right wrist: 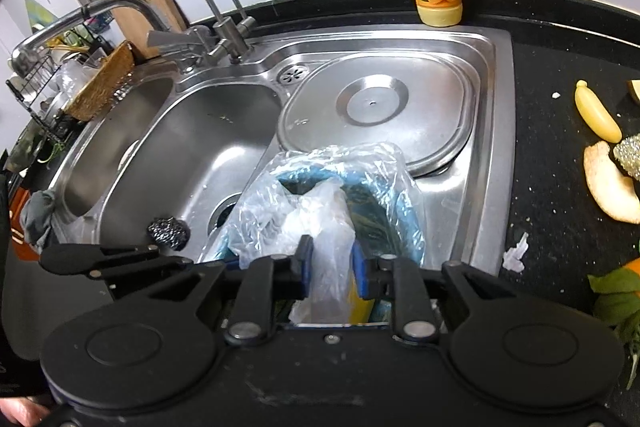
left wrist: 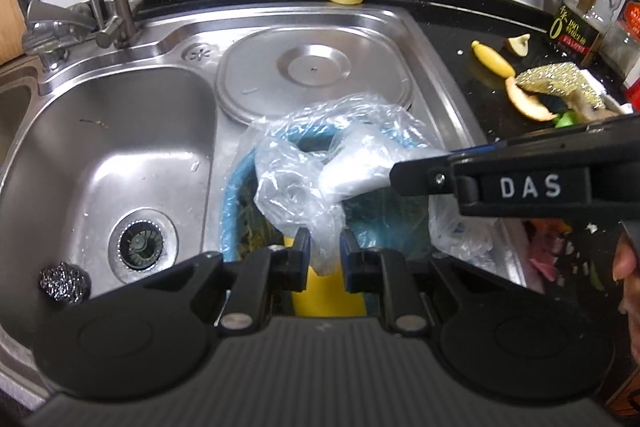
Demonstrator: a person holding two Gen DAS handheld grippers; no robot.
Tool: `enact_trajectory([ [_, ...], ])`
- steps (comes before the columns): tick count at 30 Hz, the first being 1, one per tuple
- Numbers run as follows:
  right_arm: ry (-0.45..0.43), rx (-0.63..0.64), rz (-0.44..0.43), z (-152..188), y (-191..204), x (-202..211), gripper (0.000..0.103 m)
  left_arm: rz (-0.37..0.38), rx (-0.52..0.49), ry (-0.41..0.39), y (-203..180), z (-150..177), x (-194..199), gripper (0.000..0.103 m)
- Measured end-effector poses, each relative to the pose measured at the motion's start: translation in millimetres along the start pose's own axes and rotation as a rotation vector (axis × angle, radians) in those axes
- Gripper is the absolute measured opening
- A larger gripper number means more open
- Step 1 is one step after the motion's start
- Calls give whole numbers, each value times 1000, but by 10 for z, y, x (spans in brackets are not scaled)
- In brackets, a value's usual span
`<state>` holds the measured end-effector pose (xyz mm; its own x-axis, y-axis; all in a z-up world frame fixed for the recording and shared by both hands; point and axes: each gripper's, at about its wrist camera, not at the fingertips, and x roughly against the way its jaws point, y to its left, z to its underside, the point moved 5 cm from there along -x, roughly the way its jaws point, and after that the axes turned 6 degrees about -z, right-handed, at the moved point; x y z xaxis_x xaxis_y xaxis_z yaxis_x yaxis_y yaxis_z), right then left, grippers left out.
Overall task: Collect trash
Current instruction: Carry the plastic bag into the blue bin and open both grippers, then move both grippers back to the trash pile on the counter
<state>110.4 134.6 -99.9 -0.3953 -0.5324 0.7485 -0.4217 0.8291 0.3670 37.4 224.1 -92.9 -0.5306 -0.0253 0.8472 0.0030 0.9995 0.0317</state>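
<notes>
Your left gripper (left wrist: 325, 251) was clamped on a fold of the clear plastic bag (left wrist: 320, 163), jaws nearly together with film pinched between them. Your right gripper (right wrist: 332, 263) had a second, whiter fold of the same bag between its jaws; they stood a little further apart, and I could not tell whether the pads were truly pressing on the film or only flanking it. The bag lined the blue bin (left wrist: 240, 187), which sat in the right-hand well of the sink (left wrist: 440, 75), directly in front of the steel lid (left wrist: 316, 79). Its mouth was draped over the bin's far rim and bunched toward your grippers. I judged the main risk to be the right-hand fold slipping free: thin, wet-looking film in a loose grip would let one side of the mouth collapse into the bin. A hard pull between the two grips could also tear the film, or tip the bin's contents into the sink. The peels (left wrist: 524, 103) and the yellow piece (left wrist: 492, 59) lay uncollected on the black counter (left wrist: 460, 39), to the right of the bin and well apart from it. The steel scourer (left wrist: 64, 283) sat left of the bin, near the drain (left wrist: 142, 245).
</notes>
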Motion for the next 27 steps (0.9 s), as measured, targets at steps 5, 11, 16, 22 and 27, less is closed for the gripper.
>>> enact_trajectory([
  [5,-20,4,6,-34,45,-20,75,-17,-11,3,59,-29,-63,40],
  [11,-71,20,10,-91,122,102,103,-43,-16,-51,105,-102,42,97],
  [16,-69,20,15,-90,116,147,103,-44,-14,-51,76,-148,58,103],
  [22,-69,26,18,-68,101,213,103,-36,-15,-45,5,-147,77,103],
  [27,-75,17,21,-49,46,301,103,-28,-16,-45,-77,-148,108,103],
])
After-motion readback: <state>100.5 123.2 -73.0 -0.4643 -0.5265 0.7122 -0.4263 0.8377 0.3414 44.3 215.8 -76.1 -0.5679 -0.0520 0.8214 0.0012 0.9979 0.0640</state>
